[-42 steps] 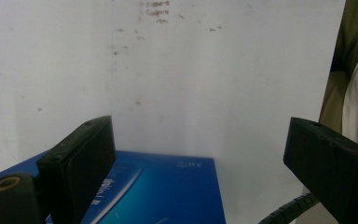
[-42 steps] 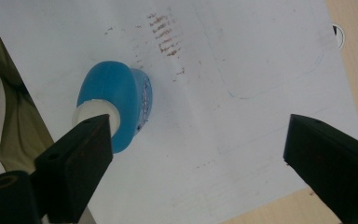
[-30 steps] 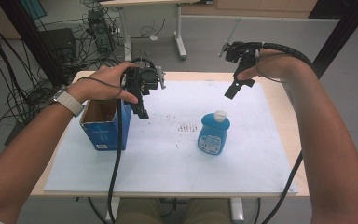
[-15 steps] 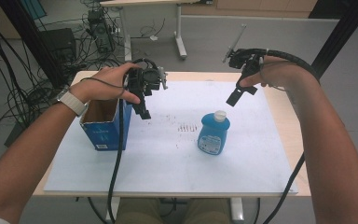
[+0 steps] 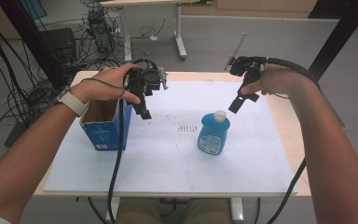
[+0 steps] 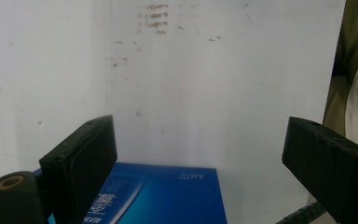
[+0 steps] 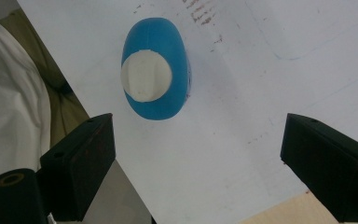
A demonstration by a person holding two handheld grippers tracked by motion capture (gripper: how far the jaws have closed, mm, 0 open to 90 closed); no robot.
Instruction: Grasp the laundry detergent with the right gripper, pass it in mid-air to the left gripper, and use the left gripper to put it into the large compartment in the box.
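Below the wide right tongs (image 5: 239, 105), blue bottle (image 5: 213, 134) untouched, left tongs (image 5: 144, 112) wide over box (image 5: 103, 128)

The high view looks down from above the counter (image 5: 168, 182). Each gripper view looks down close. The right one shares the blue bottle (image 7: 156, 70) with the high view.

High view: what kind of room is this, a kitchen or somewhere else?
Probably a lab or workshop, not a kitchen. Tangled cables and electronic boxes lie on the grey floor behind the table, and a bare desk frame stands behind it.
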